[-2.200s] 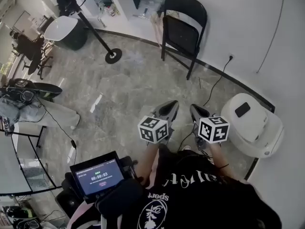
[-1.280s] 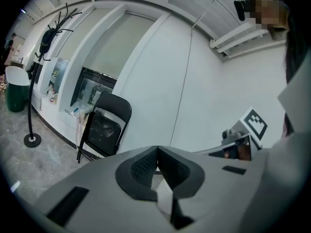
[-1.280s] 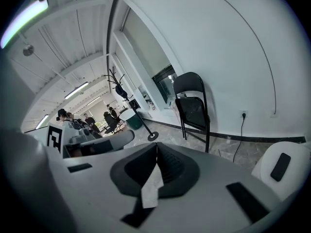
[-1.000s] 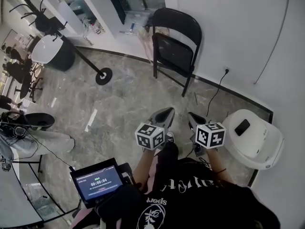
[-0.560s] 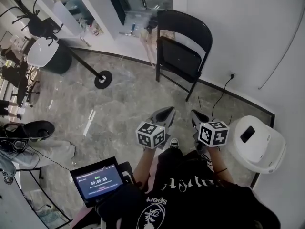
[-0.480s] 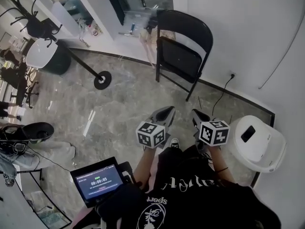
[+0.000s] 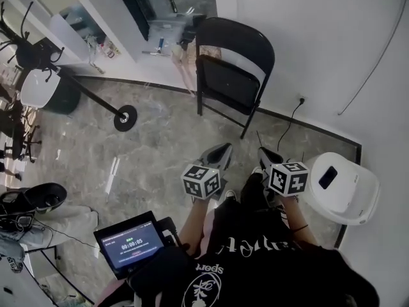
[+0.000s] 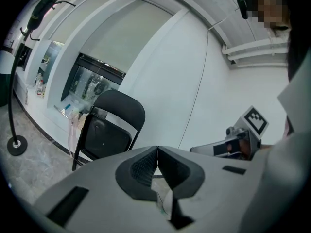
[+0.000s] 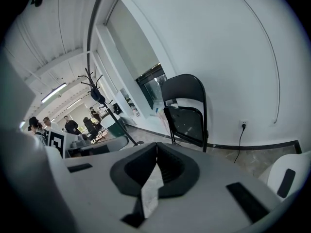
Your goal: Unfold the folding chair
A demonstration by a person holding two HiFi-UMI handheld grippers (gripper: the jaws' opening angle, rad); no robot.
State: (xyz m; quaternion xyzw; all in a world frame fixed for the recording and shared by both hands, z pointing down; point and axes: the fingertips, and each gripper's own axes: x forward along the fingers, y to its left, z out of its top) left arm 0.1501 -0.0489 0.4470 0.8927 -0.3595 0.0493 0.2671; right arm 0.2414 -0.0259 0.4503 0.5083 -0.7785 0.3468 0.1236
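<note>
The left gripper [image 7: 220, 153] and right gripper [image 7: 264, 157] are brought nearer, since a second ago, to the black metal folding chair [image 7: 231, 75], stood folded upright at 12 o'clock, well apart. All fingers are shut on nothing, and the left is judged slightly nearer.

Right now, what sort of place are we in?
Probably an open office or studio interior. It has white walls and a polished grey stone-look floor. A black folding chair stands by the wall near a coat stand, and people stand around desks further back.
</note>
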